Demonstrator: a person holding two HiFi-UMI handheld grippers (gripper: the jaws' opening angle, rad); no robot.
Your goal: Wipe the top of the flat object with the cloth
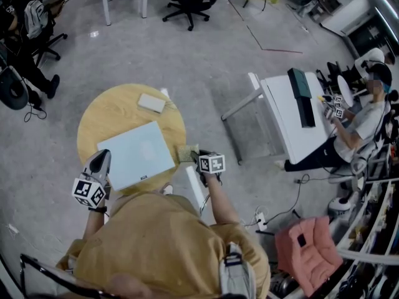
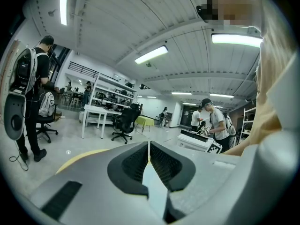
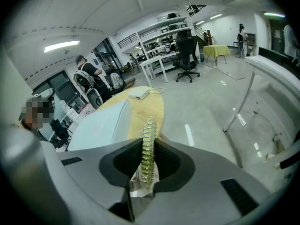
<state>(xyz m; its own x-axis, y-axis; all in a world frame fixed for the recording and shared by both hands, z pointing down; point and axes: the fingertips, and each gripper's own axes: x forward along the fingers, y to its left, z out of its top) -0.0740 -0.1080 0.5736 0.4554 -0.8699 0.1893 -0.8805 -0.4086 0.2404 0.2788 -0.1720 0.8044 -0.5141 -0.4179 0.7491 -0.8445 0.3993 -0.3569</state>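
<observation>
Both jaws of the left gripper [image 1: 98, 162] are pressed together, empty, at the round table's [image 1: 112, 114] near-left edge. A yellow-green cloth [image 1: 187, 152] is pinched by the right gripper [image 1: 196, 157] at its right edge. The pale flat panel [image 1: 136, 154] is laid mid-table.

1. The flat object [image 1: 136, 154] is plain pale blue-white.
2. The round surface [image 1: 118, 114] is yellow wood.
3. The cloth [image 3: 148, 149] is yellow-green with a ribbed texture.
4. The left gripper [image 2: 149, 149] and right gripper [image 3: 149, 144] are grey with black ribbed jaws; their cubes carry black-and-white squares.

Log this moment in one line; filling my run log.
left gripper shut on panel edge | right gripper shut on cloth | cloth beside panel
</observation>
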